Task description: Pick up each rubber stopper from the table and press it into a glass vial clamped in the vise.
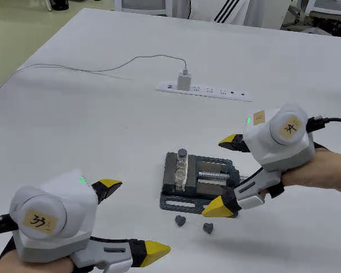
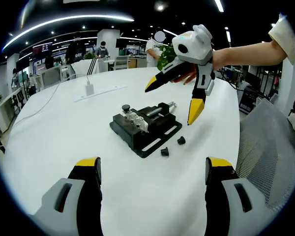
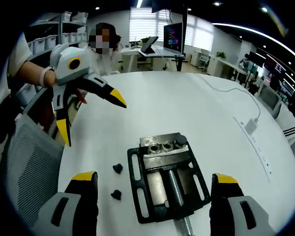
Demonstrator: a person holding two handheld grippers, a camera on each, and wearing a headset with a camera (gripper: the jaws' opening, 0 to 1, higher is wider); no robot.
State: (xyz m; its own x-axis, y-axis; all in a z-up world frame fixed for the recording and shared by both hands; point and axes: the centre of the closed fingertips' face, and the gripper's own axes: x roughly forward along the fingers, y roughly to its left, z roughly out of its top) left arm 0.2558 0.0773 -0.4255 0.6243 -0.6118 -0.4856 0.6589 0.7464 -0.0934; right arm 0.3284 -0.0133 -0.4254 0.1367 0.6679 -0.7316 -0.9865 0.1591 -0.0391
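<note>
The left gripper [image 1: 133, 217] and right gripper [image 1: 223, 173] gape wide, both empty. Two stoppers [image 1: 181, 220] lie just beside the vise [image 1: 213, 177].

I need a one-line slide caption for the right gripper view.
Open right gripper faces the vise; two rubber stoppers lie on the table.

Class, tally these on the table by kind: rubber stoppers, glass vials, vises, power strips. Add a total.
Rubber stoppers: 3 (2 loose, 1 in a vial)
Glass vials: 3
Vise: 1
Power strip: 1
Total: 8
</note>
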